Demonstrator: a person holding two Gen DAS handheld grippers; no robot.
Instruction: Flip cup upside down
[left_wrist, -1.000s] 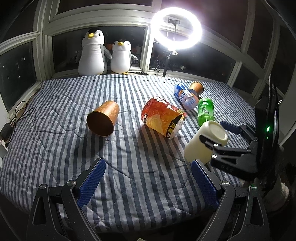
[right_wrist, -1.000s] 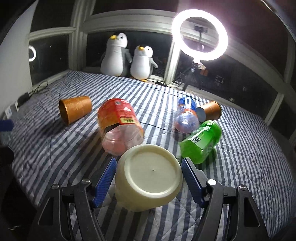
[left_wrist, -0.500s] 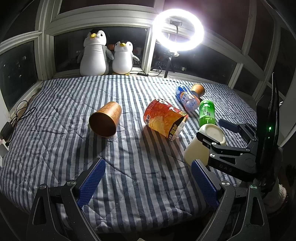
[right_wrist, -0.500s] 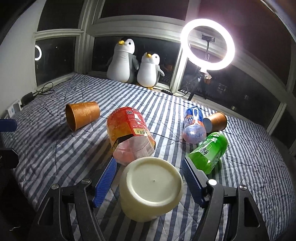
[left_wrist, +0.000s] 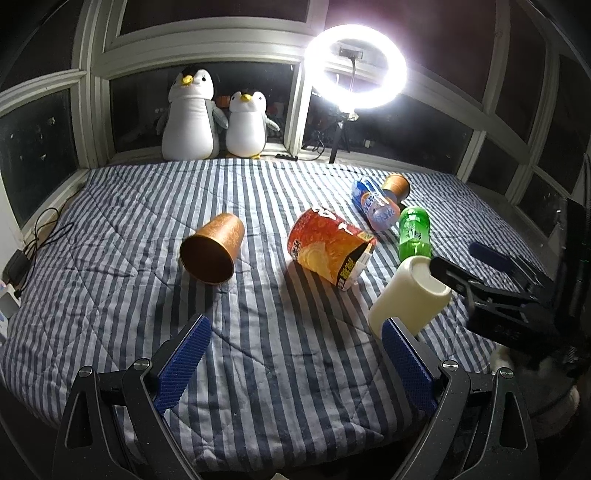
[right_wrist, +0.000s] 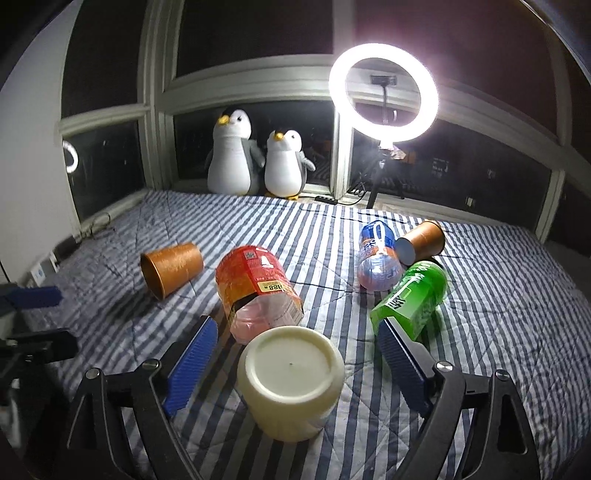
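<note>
Though base-up on the striped bed already, cream cup sits between spread pads of right hand-held gripper — untouched. Left hand-held gripper spread, empty. Likely light, stiff, smooth — best gripped mid-wall.

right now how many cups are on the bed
3: a cream cup base-up between the open right gripper fingers, a copper cup lying on its side at left, and another copper cup on its side behind the bottles. None seem hidden.
</note>
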